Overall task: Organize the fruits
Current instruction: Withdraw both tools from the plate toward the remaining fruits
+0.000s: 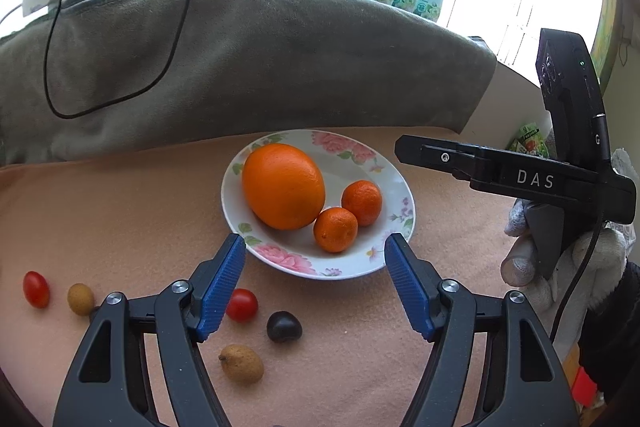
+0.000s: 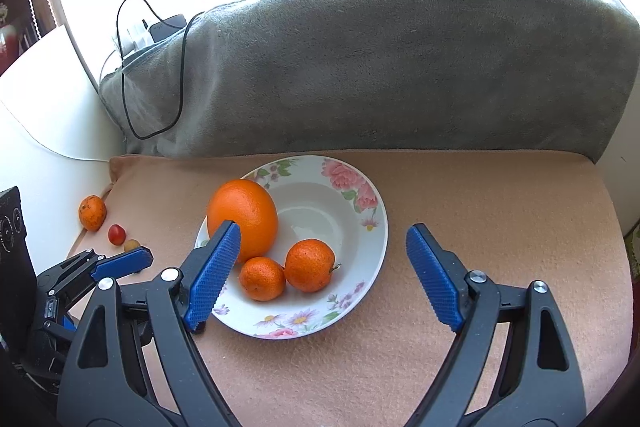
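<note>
Both tongs (image 1: 316,251) (image 2: 324,247) released, empty; glossy orange (image 1: 283,185), two dimpled mandarins on floral plate (image 1: 402,187).

Orange (image 2: 243,213), two tangerines (image 2: 262,278) (perhaps mandarins) in floral plate (image 2: 360,267)

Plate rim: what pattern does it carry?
White plate with pink flowers and green leaves around the rim; clearest in the right wrist view.

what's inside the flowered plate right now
The flowered plate holds three fruits: one large orange and two small mandarins, touching in a cluster. The plate surface beneath them is covered, so anything under them cannot be seen.
</note>
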`<state>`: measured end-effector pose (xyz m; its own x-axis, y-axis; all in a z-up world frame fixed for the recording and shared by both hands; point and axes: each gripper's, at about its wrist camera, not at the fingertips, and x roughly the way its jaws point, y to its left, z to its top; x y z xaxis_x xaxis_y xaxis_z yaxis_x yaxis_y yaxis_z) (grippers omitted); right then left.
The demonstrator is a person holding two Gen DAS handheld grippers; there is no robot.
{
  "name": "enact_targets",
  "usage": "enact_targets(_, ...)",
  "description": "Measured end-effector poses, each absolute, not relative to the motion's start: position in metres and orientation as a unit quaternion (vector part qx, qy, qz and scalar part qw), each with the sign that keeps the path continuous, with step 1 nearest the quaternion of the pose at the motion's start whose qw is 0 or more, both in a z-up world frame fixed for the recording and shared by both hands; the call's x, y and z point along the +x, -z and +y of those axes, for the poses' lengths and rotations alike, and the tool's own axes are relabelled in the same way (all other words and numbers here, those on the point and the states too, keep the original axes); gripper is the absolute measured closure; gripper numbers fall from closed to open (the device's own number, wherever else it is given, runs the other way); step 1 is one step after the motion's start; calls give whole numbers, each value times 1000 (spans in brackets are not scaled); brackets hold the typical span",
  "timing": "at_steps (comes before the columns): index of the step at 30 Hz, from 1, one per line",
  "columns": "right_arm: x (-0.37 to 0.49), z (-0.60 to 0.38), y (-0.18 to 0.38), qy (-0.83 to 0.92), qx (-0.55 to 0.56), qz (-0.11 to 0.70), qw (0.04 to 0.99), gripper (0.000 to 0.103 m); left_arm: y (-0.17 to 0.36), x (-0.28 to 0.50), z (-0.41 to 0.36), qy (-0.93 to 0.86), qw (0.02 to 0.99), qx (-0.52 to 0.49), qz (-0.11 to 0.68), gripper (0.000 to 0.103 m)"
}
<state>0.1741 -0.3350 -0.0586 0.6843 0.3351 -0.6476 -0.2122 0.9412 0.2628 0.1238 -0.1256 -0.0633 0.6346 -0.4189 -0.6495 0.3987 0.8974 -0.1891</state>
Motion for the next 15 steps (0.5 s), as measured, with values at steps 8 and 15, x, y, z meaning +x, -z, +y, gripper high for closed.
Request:
enact_targets(8, 155, -327, 52, -164, 91, 358, 915, 16, 60, 111, -100, 207, 911, -28, 356, 31)
enact_targets(15, 133, -310, 45, -189, 89, 348, 914, 16, 61, 98, -65, 174, 918, -39, 353, 31)
